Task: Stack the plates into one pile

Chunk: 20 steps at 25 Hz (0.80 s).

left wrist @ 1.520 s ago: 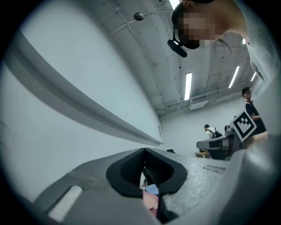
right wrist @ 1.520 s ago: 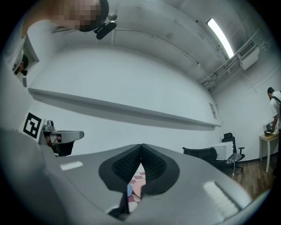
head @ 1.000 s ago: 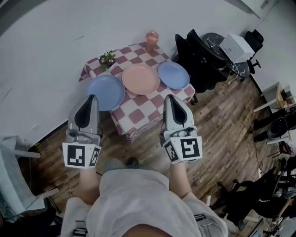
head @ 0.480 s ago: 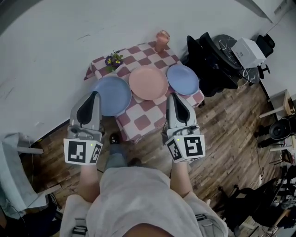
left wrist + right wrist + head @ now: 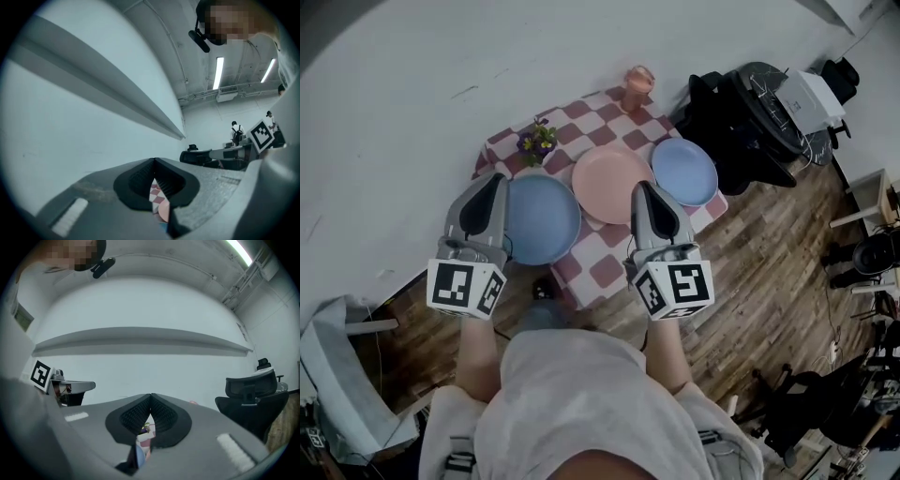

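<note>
I judge this the approach step: my left tool (image 5: 494, 178) and right tool (image 5: 640, 187) are closed tight and empty, the large blue plate (image 5: 542, 220), pink plate (image 5: 607, 178) and small blue plate (image 5: 685, 172) lie unstacked on the bench (image 5: 607, 269) ahead of their tips, so next one must open onto a rim.

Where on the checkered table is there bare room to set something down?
Bare cloth shows at the near corner, in front of the pink plate, and at the far edge between the flowers and the cup. Both blue plates flank it, crowding the middle.
</note>
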Motion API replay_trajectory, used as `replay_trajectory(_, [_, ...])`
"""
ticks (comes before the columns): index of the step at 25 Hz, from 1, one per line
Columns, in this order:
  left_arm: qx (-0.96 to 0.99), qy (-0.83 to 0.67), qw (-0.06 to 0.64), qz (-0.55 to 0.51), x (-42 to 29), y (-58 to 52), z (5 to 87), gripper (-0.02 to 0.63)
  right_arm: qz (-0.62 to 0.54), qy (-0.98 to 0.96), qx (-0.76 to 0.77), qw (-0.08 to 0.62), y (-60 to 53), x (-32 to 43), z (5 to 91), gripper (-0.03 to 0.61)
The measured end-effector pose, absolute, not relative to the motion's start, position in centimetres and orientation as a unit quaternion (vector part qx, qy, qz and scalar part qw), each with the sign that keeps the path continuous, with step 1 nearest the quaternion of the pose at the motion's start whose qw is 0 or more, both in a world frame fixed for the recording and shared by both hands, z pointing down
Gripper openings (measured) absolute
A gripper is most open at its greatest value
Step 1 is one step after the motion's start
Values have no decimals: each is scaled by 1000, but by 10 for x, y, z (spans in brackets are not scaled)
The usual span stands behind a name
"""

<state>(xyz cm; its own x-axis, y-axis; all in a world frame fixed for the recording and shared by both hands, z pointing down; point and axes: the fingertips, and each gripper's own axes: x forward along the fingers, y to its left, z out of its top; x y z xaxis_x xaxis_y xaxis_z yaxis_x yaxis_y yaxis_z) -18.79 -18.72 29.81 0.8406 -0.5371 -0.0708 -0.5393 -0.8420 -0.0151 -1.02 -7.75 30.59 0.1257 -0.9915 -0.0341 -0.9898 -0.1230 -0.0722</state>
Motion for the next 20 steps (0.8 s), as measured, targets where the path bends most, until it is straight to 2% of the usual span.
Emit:
replay_trajectory(7, [-965, 241, -37, -90, -171, -248, 381, 11, -139, 647, -750, -8, -124, -16, 392, 0])
replay_trajectory(9, [-962, 233, -58, -129, -170, -261, 412, 78, -185, 636, -749, -13, -130, -18, 422, 0])
replay_trajectory(13, [-949, 223, -104, -198, -178, -282, 472, 111, -275, 608, -745, -17, -130, -25, 483, 15])
replay_trajectory(16, [-935, 220, -140, -242, -188, -295, 518, 138, -333, 584, -740, -17, -125, -30, 526, 43])
replay_trajectory(20, [-914, 223, -191, -280, -204, -306, 566, 165, -404, 560, -723, -15, -121, -44, 571, 127])
